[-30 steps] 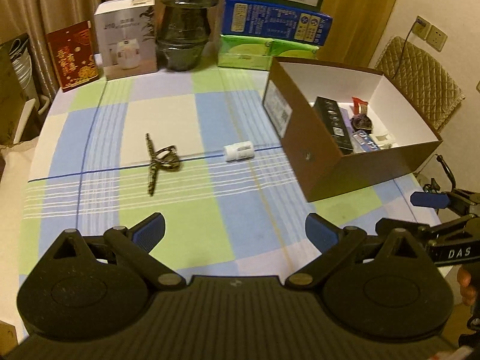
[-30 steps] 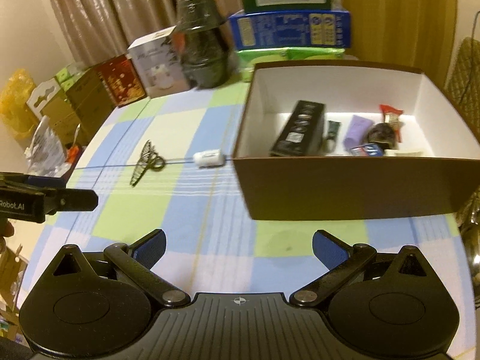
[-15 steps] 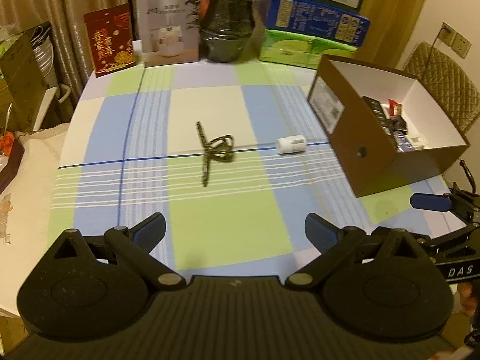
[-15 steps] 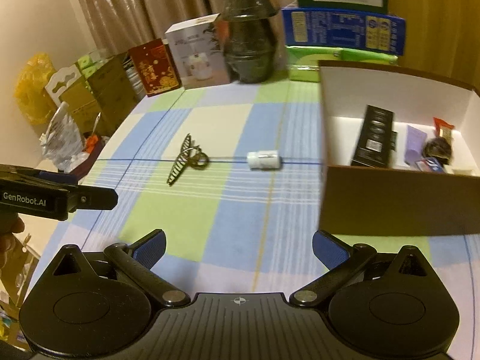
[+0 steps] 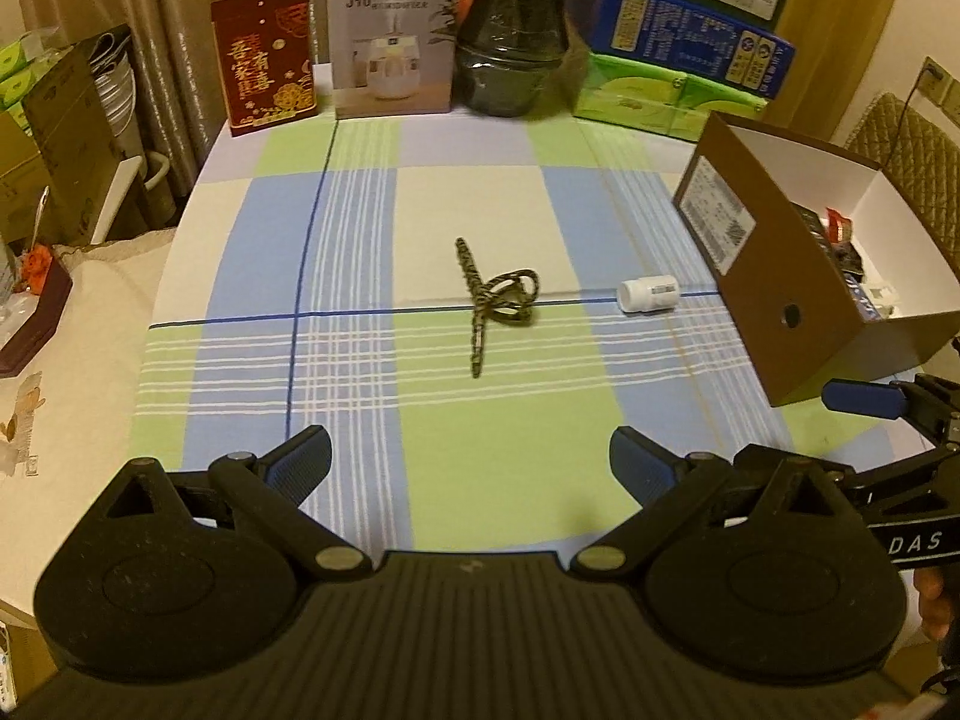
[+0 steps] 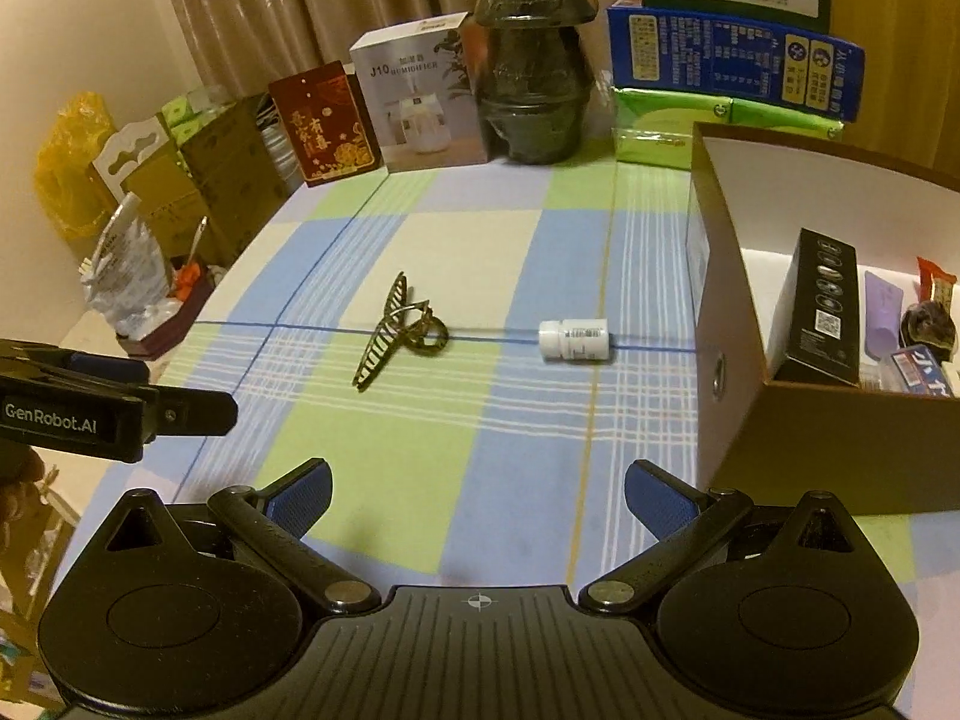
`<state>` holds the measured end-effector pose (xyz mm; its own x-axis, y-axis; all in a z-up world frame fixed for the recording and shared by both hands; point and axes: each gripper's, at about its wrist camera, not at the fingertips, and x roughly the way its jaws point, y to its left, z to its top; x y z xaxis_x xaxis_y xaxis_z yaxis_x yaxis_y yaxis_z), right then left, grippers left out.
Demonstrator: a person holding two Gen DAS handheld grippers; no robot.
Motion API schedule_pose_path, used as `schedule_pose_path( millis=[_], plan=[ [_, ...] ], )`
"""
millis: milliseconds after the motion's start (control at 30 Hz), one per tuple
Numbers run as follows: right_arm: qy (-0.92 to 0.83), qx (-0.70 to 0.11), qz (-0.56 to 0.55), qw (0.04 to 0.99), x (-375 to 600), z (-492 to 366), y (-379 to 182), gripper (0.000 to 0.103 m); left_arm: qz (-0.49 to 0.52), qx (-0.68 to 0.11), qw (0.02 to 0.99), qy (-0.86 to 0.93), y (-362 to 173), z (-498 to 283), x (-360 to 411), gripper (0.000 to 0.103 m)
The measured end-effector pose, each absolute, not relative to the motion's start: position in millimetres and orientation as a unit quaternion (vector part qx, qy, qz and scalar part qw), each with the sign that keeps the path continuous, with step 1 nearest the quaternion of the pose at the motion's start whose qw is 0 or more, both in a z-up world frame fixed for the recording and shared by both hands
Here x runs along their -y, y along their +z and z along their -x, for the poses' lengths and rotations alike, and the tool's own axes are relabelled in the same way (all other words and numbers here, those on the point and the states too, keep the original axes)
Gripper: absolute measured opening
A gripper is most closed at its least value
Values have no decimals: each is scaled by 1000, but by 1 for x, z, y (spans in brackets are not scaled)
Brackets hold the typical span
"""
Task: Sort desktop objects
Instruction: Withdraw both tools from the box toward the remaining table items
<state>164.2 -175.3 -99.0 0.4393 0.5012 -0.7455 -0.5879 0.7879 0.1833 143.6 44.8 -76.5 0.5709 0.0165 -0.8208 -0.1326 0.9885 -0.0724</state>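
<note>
A dark patterned hair claw clip [image 5: 495, 300] [image 6: 401, 330] lies mid-table on the checked cloth. To its right a small white pill bottle [image 5: 649, 294] [image 6: 573, 340] lies on its side. A brown cardboard box [image 5: 774, 276] [image 6: 798, 438] with a white inside stands at the right and holds a black carton [image 6: 819, 306] and several small items. My left gripper [image 5: 470, 459] is open and empty, well short of the clip. My right gripper [image 6: 478, 492] is open and empty too, near the box's front corner.
Along the far edge stand a red card box [image 5: 264, 81], a white humidifier box [image 5: 393, 33], a dark wrapped pot [image 5: 516, 30], and green and blue cartons [image 5: 690, 60]. Cardboard boxes and bags [image 6: 138, 192] crowd the floor at the left. A quilted chair [image 5: 906, 150] sits behind the box.
Both grippers have swung left and pulled back from the box. The clip and bottle now sit nearer the middle of each view. Neither object has moved on the cloth.
</note>
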Motion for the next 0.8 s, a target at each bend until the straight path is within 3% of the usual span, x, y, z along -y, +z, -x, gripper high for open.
schedule_pose_path(
  millis=[500,800],
  plan=[
    [274,-394,56,875,149,-194,-115,100,55,-464,883,50,-99,-176,-57,95],
    [255,-390,66,882,139,-222,-126,81,39,-459,887,25,-115,-207,-51,92]
  ],
)
